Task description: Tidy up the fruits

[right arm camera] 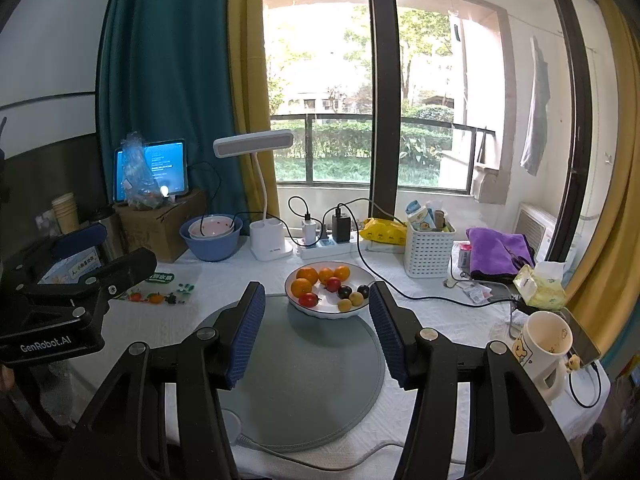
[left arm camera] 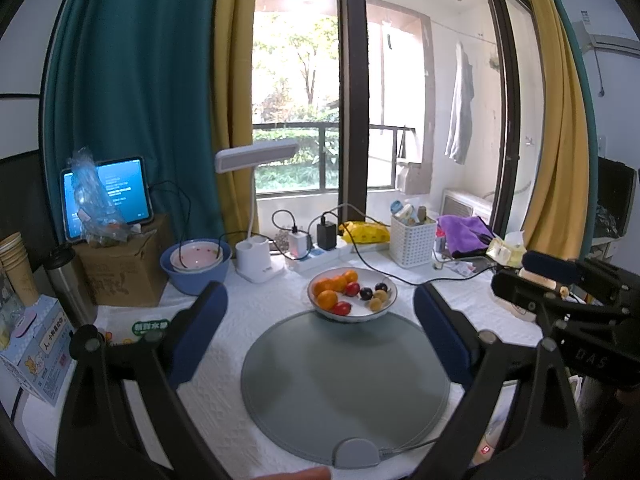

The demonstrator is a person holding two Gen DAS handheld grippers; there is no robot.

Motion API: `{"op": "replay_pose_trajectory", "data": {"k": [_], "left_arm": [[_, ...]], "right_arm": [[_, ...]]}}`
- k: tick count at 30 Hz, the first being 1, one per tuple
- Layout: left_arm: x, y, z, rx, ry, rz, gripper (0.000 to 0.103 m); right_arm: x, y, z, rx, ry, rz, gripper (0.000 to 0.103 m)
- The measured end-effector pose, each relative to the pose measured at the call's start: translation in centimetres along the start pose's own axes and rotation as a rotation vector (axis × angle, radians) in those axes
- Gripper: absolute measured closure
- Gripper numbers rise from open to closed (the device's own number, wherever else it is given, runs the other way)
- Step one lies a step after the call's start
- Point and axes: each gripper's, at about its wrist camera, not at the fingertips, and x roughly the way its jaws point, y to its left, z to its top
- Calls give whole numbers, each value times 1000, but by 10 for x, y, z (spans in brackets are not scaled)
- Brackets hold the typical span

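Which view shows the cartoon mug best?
The right wrist view: the mug stands in full at the table's right edge, its printed side and inside both visible. In the left wrist view the right gripper covers that area, so the mug cannot be made out there.

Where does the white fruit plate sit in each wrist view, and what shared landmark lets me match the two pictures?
Left wrist view: the white fruit plate sits just above centre, at the far edge of the grey round mat, between the open fingers.
Right wrist view: the plate sits near centre, again at the mat's far edge.
Shared landmark: the white desk lamp, behind and left of the plate.
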Motion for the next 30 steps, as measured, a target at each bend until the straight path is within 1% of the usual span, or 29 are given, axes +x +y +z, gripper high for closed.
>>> {"op": "replay_pose_trajectory", "data": {"k": [30], "left_arm": [[-1,-2,5,1,-6,-4,8]], "right_arm": [[-2,-4,3,0,-7,-2,46]]}}
